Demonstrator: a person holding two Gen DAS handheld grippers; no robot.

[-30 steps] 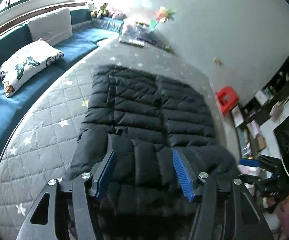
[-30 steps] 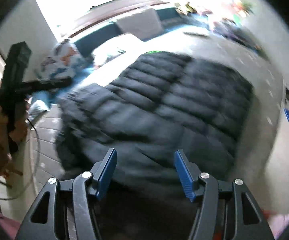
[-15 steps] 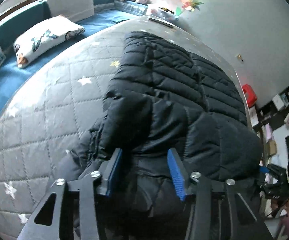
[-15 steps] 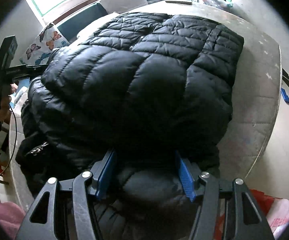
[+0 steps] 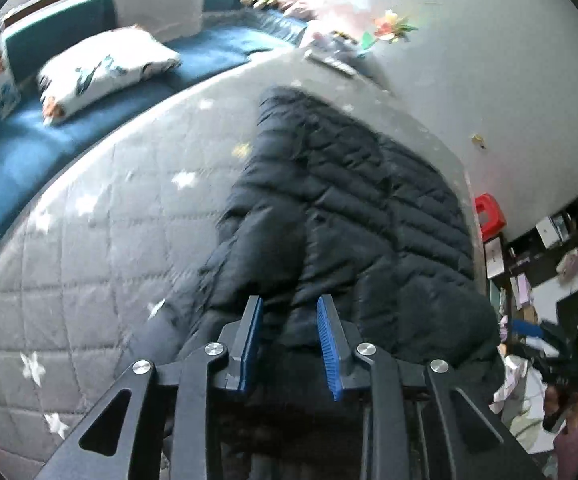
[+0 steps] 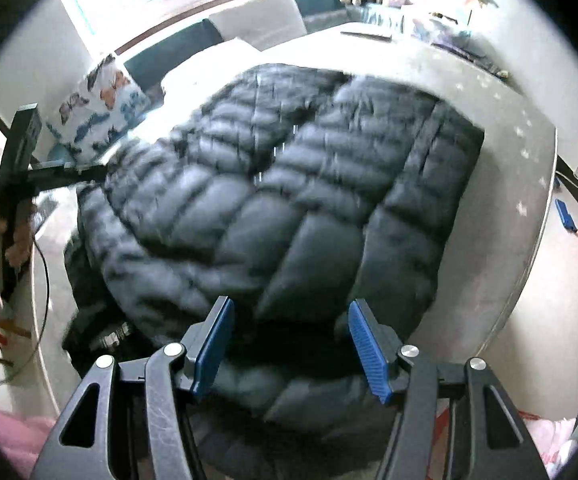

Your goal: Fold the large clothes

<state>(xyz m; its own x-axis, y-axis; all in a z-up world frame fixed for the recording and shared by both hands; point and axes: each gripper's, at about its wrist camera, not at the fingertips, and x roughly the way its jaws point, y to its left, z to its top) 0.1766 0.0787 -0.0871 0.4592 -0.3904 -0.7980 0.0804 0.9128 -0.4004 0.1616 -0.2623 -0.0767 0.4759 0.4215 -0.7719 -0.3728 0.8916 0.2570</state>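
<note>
Left gripper [image 5: 289, 340] jaws narrowed on jacket [image 5: 349, 208]

Black quilted puffer jacket [image 5: 341, 216]; lies bunched on grey star-print quilt [image 5: 89, 248]

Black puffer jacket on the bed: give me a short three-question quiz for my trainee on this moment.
1. True or false: the right gripper has its jaws spread wide over the black puffer jacket.
2. The left gripper has its jaws: A) spread wide, B) narrowed around a fold of jacket, C) pointed at the red stool.
3. Fill in: the jacket lies on a grey quilted cover printed with white ____.

Key: 1 true; 2 B; 3 stars.
</note>
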